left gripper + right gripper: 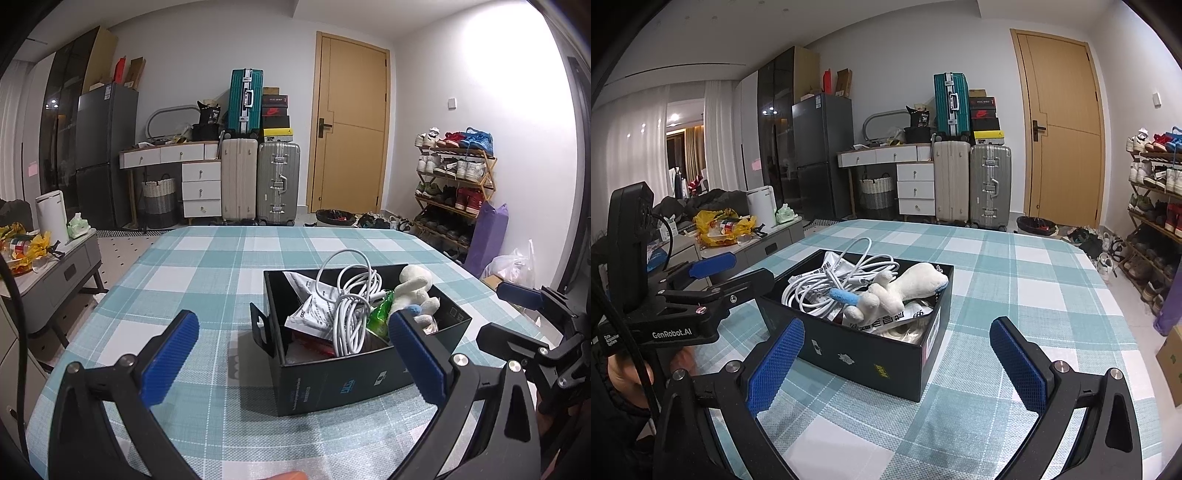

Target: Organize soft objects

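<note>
A black open box (332, 384) (857, 354) stands on the checked tablecloth (207, 269) (1015, 258). In it lie a white plush toy (413, 286) (908, 288) with blue tips, a coiled white cable (351, 306) (827, 284), white paper packets (314, 314) and a green packet (380, 315). My left gripper (295, 358) is open and empty, just before the box's near side. My right gripper (897, 362) is open and empty, facing the box from its other side. Each gripper shows in the other's view, the right one (517, 314) and the left one (713, 277).
Beyond the table stand suitcases (258, 177), a white drawer desk (184, 166), a fridge (103, 155), a wooden door (351, 125) and a shoe rack (454, 184). A grey side cabinet (55, 266) with yellow bags stands left of the table.
</note>
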`<state>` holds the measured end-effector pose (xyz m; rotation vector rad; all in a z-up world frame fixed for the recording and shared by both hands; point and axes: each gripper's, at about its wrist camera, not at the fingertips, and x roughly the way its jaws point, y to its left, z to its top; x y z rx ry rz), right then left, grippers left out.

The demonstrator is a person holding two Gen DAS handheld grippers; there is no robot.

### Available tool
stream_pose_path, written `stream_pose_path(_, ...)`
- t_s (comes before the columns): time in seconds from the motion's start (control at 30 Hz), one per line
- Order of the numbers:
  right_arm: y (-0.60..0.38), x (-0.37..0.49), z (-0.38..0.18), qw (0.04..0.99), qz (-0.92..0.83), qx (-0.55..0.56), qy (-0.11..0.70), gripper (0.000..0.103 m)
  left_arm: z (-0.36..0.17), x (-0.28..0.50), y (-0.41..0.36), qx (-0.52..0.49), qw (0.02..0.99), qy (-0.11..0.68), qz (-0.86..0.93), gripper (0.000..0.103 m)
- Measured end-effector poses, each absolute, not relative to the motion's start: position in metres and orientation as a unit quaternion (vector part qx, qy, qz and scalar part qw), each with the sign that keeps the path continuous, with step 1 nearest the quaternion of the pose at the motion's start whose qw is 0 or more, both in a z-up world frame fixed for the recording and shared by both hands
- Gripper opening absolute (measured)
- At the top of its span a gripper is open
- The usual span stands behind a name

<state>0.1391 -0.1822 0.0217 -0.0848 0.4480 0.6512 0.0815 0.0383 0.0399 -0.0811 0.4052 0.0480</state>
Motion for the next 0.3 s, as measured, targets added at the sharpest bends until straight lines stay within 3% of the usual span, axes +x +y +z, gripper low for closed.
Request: stream_pose_path(0.3,-0.181,0.1402,0.0203,0.922,0.317,-0.042,0.219,0.102,0.0377,0.0822,0.0368,-0.039,0.979,0.2,0.019,0.103)
